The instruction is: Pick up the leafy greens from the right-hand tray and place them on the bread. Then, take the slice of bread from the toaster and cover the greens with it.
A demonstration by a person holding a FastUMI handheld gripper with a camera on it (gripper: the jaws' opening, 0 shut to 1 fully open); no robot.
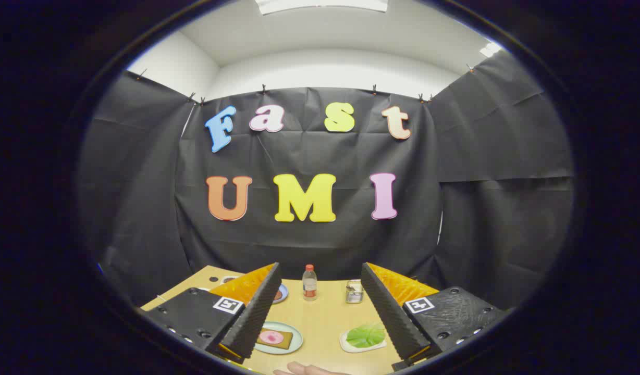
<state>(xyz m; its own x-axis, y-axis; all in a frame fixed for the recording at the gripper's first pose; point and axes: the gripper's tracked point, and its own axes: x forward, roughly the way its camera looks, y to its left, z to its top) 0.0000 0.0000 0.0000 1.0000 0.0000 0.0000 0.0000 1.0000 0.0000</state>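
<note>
Leafy greens point(366, 335), crinkled, between the gripper's point(320, 312) spread fingers.

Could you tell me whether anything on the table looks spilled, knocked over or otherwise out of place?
Nothing stands out. The bottle and can stand upright, the greens lie in their tray, the bread sits on its plate. The tool is open above the table.
</note>
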